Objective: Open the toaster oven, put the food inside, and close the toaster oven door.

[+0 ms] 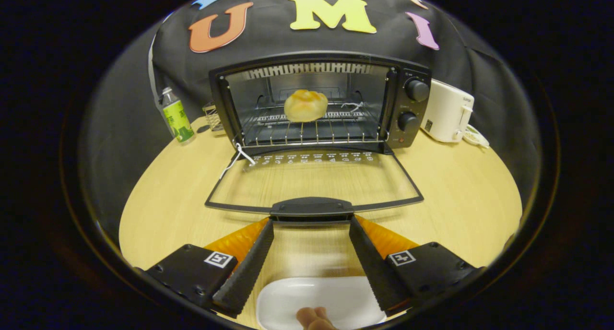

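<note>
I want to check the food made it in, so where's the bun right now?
The bun sits on the wire rack inside the open toaster oven, beyond the lowered door and the open gripper.

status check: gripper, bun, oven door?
Hand-held gripper open, fingertips at the door handle, gripping nothing. Bun on the rack inside the toaster oven. Door down flat, not yet closed. Nothing blocking the door.

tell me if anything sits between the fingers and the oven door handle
Nothing visible does. The open fingers flank the handle of the lowered door, tips just short of it. The bun already sits on the rack.
</note>
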The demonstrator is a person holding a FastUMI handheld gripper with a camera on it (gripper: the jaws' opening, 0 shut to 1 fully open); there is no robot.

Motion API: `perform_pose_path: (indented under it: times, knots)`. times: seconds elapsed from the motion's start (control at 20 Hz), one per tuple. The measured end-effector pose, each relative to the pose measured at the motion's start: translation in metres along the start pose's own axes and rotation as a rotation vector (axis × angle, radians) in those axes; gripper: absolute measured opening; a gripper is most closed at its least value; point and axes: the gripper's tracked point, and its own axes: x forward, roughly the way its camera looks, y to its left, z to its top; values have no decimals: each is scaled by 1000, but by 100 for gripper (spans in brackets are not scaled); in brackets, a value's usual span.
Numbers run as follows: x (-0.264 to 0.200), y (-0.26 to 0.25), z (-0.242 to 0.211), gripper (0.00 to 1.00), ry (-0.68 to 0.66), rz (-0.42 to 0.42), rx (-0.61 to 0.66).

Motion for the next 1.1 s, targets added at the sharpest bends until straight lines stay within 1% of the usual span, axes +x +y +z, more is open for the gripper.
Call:
perform_pose_path:
  times: [0.25,0.55,0.65,0.85,0.95,1.1]
  knots:
    - [0,0,1,100,17,-10,0]
    - [-10,1,15,100,-16,-9,1]
    - [-14,0,24,100,-38,5,10]
    - [-18,0,35,100,-52,20,77]
    - [-18,0,36,100,-38,16,91]
    - [-22,2,43,100,-59,1,81]
